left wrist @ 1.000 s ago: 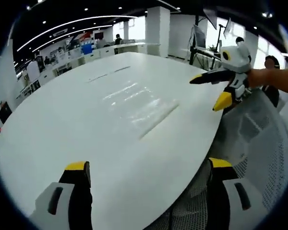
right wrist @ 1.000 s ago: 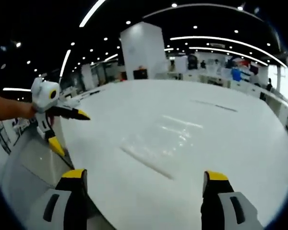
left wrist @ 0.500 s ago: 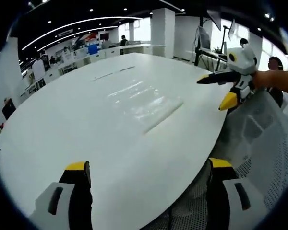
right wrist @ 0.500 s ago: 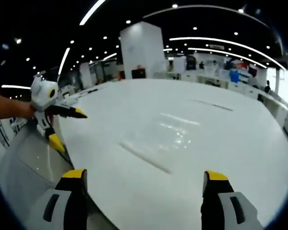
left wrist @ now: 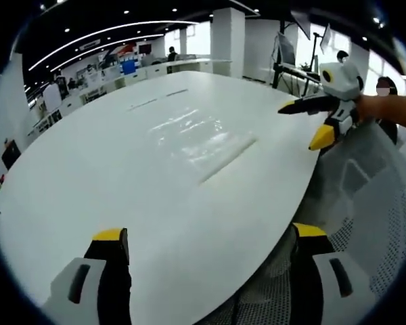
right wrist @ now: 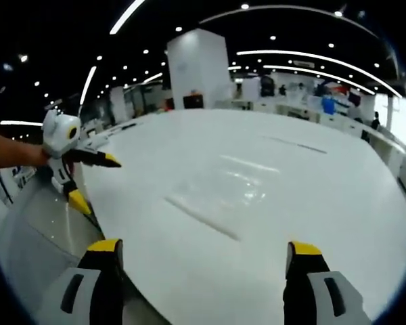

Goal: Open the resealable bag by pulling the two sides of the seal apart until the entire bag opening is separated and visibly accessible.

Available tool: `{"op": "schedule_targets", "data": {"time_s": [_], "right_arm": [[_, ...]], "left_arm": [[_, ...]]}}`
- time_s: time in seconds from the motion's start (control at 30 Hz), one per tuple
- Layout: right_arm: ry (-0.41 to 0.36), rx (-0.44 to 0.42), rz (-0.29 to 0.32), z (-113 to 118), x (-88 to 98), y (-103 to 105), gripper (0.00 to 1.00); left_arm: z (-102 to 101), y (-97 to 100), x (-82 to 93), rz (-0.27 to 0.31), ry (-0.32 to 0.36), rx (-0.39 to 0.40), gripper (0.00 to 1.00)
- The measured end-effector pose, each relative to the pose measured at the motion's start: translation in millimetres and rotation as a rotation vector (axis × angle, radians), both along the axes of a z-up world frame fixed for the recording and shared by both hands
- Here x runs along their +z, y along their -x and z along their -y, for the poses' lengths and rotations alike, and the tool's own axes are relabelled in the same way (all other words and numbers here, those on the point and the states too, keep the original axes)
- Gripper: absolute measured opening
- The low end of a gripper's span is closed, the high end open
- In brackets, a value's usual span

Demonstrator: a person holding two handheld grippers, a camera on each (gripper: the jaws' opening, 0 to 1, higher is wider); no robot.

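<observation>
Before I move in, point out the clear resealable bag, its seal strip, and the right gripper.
resealable bag (left wrist: 189, 139), left gripper view, glossy middle of the film.
seal strip (right wrist: 201, 218), right gripper view, midway along the strip.
right gripper (left wrist: 304, 124), left gripper view, between its fingertips.

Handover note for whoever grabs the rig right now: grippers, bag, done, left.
Left gripper: open, empty, held above the near edge of the table.
Right gripper: open, empty, also short of the bag; it shows in the left gripper view at the far right, jaws apart.
Bag: clear, lying flat near the middle of the white table, seal strip along the side facing the grippers; untouched by either gripper.
Done: nothing on the bag yet; the seal looks closed, though the clear plastic is hard to read.
Left: bring both grippers to the seal, grip one side each, pull apart along the whole opening.
</observation>
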State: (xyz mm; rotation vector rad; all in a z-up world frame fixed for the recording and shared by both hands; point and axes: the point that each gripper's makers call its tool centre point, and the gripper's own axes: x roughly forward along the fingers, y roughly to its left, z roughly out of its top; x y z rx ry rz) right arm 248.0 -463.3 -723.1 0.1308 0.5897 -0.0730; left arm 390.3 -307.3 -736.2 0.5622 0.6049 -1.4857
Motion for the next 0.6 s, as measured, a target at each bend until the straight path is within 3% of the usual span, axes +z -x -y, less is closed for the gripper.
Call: {"op": "schedule_targets", "data": {"time_s": [0.6], "right_arm": [[-0.004,0.000,-0.031,-1,-11.1,3,0.99]], "left_arm": [[-2,-0.1,-7.0,-0.002,-0.002,0.005,0.95]]}}
